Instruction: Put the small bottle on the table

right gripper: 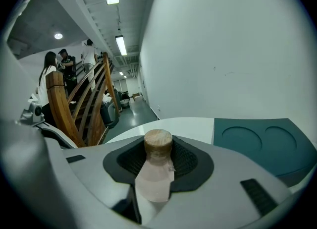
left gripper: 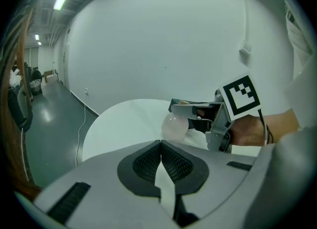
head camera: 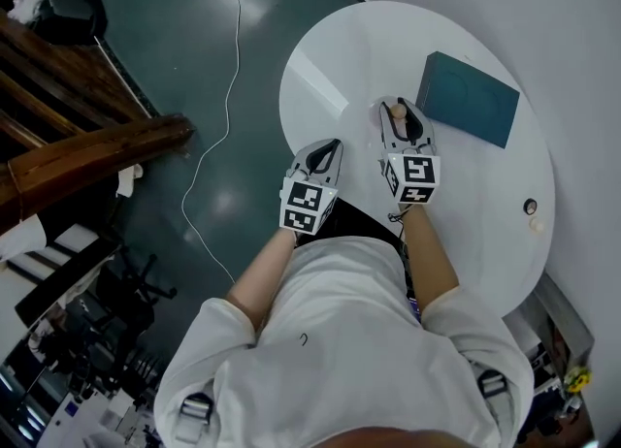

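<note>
A small bottle [head camera: 396,114] over a white table [head camera: 340,58]
The right gripper [head camera: 398,107] grips it, a teal box [head camera: 469,99] just to its right; the left gripper [head camera: 333,145] hovers alongside.

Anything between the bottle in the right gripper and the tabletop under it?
Nothing visible. The small bottle, held in the right gripper, hangs over bare white table; the teal tray lies off to its right.

We can read no words, numbers or brands anywhere; the left hand-held gripper [head camera: 332,146] and right hand-held gripper [head camera: 396,110] bear only square markers.
</note>
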Demonstrator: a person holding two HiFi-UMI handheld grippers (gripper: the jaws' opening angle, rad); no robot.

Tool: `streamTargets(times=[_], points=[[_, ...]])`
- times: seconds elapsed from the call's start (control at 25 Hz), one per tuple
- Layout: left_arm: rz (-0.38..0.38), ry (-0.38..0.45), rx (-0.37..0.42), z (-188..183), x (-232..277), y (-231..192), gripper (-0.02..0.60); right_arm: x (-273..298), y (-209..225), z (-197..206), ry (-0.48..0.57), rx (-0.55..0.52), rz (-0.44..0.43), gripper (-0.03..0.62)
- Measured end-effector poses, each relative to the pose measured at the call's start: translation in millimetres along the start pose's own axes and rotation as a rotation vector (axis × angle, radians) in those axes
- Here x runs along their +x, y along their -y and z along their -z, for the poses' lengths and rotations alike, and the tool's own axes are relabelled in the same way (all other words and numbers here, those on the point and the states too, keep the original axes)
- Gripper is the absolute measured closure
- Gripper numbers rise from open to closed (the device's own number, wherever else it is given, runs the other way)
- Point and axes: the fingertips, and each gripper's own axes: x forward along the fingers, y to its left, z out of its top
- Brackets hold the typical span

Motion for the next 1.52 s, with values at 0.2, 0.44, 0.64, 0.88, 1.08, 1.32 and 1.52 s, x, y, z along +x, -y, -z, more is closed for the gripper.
streamTargets(times=[0.2,0.44,0.64,0.88,1.08,1.32,1.52], points=[[-0.020,-0.009,-0.018,4.6,0.3,-1.7,0.563,16.6,0.1,7.3,-0.029,-0.020,0.004,0.461],[-0.037,-0.024,-0.038,15.1,-7.1,-3.7,0.563,21.2,-5.0,11.2,-0.043,-0.041,0.010,0.461],[-0.044,-0.025,-0.047,16.3,-7.3,-2.5,0.563,22.8,-8.4,12.4,-0.074,-0.079,0.014,0.459],[-0.055,-0.006,-0.060,12.2,-13.4,-3.5,0.563,24.8,-14.9,14.6,-0.096,-0.067,0.019,0.442],[-0.045,0.009,-0.069,8.0,-23.3,-12.3,0.563,17.1,-19.2,10.3,-0.072,-0.041,0.008,0.364],[0.039,0.034,-0.018,-6.2,-34.7,-20.8,0.563,-14.5,-36.5,-0.7,-0.037,-0.011,0.051,0.345],[0.143,0.060,0.035,-21.1,-47.6,-14.8,0.563,-59.6,-50.2,3.9,-0.015,0.053,0.160,0.415]])
